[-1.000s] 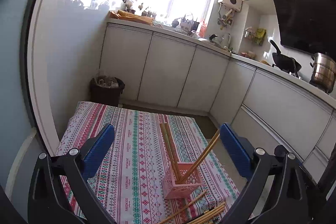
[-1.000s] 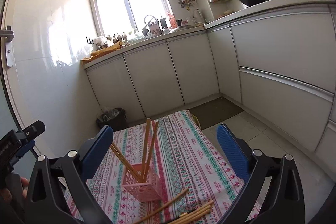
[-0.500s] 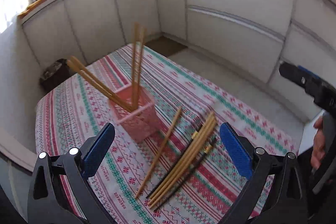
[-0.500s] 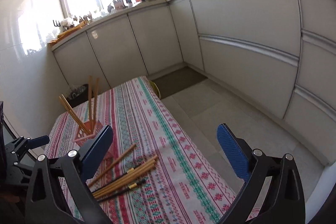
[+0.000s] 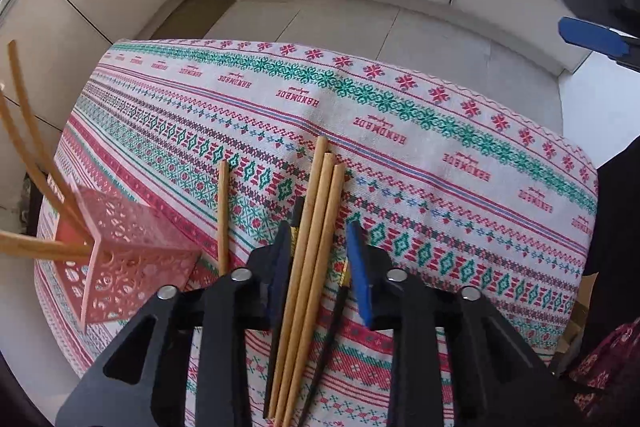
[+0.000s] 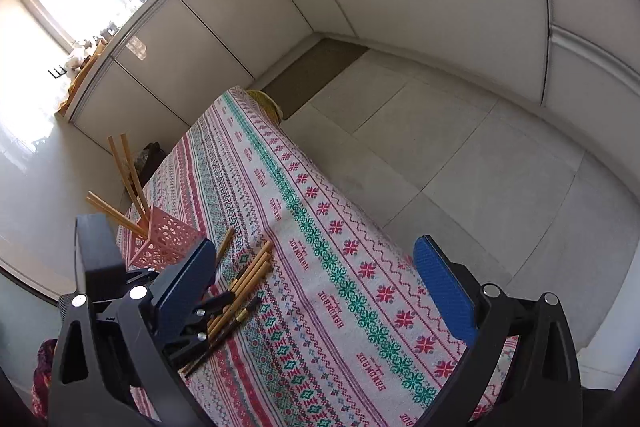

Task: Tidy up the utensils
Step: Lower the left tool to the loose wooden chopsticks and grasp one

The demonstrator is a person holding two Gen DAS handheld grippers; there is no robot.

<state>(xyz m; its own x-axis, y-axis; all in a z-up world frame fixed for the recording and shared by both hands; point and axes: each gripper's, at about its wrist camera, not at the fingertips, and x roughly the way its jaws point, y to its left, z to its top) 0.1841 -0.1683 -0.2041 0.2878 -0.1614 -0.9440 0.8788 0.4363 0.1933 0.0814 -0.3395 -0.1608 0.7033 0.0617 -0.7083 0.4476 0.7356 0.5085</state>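
While I look along my left tool, the pink perforated plastic holder [image 5: 120, 259] sits at the left of the patterned woven tabletop [image 5: 400, 131], tilted in the fisheye, with several tan wooden chopsticks [image 5: 28, 147] already leaning out of it. Just right of that holder lies a single loose wooden chopstick [image 5: 223, 215]. Further right of the holder is a bundle of three tan wooden chopsticks [image 5: 316, 227] lying flat, long axis running straight away from me, parallel to the fingers. My left hand-held gripper [image 5: 320, 259] straddles this bundle, its jaws narrowed but, as I judge it, not yet touching the wood. A dark chopstick [image 5: 332, 331] lies beside the bundle. Farthest from the holder, my right hand-held gripper [image 6: 316, 283] hangs wide open, holding nothing, so the left one is nearer.
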